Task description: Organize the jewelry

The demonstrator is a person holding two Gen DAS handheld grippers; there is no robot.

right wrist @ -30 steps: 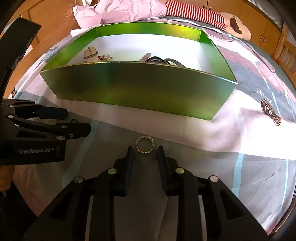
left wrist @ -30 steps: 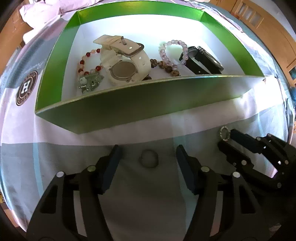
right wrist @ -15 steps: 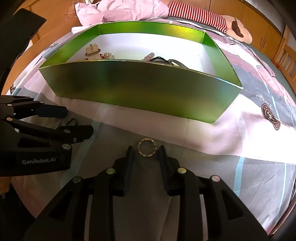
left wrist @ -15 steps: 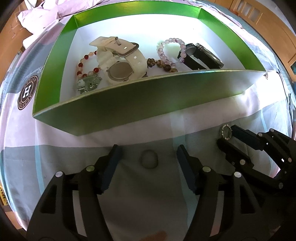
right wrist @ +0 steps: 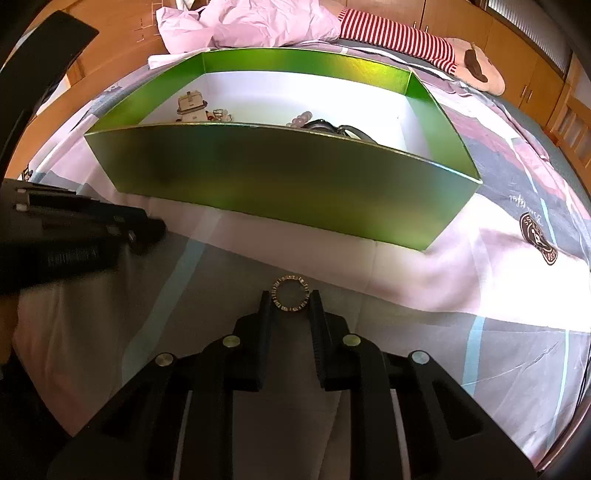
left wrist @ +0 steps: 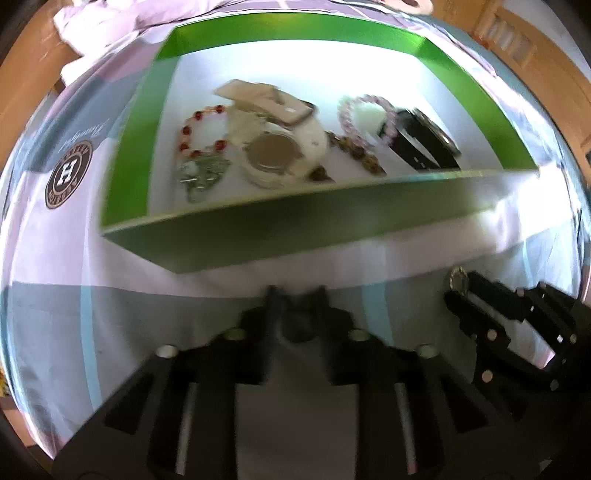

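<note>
Left gripper (left wrist: 297,295) pitched steeply down at the bedsheet (left wrist: 122,332), just short of the green box (left wrist: 332,218); view motion-blurred. Jaws just closed in from wide, now narrow, with a small dark ring (left wrist: 298,326) between them; contact of the pads with it not resolvable through the blur. Right gripper (right wrist: 290,299) likewise angled down at the sheet, off to the right of the left one, well apart from it. Jaws just drawn in a little, pinching a gold stone-set ring (right wrist: 290,294) by its two sides at the very tips, ring standing clear in front of the pads, facing the camera. Same ring seen edge-on at the right tool's tip in the left view. Green box open-topped, white floor, beyond both grippers on the bed. Inside, left to right: red bead bracelet (left wrist: 201,129), silvery charm piece (left wrist: 203,175) just below it, cream watch (left wrist: 275,147) with strap folded over, brown bead strand (left wrist: 356,151), pink bead bracelet (left wrist: 364,114), black watch (left wrist: 424,142) touching the pink beads. Pink bedding (right wrist: 255,22) and a red-striped sleeve (right wrist: 395,37) past the far wall of the box. Round brown logo (left wrist: 69,173) printed on the sheet left of the box.
</note>
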